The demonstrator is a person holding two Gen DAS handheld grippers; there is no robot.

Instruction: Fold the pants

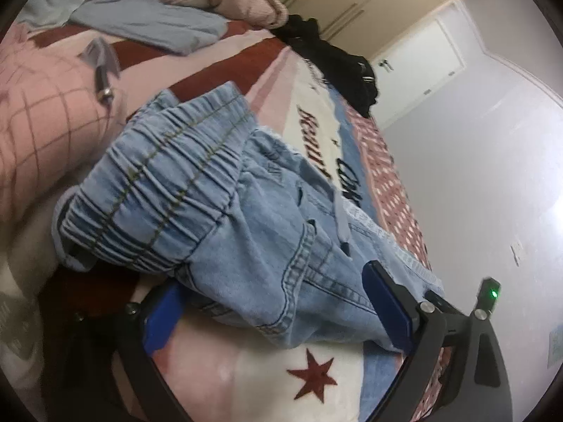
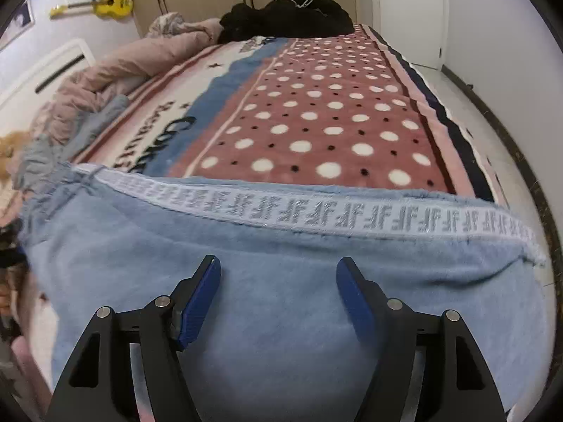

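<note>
pants (image 1: 218, 218) lie bunched on the bed's patterned blanket (image 2: 316, 112), elastic waistband toward 10 o'clock in the left wrist view, logo-tape hem running 9 to 3 o'clock in the right. left claw (image 1: 278, 302) stands wide with denim between its pads, grip unclear; right claw (image 2: 278, 281) stands wide over bare denim, holding nothing. black clothes (image 2: 292, 14) at 12 o'clock, pink duvet (image 2: 116, 66) and grey-blue garment (image 1: 147, 24) at 10–11 o'clock, well apart.
</note>
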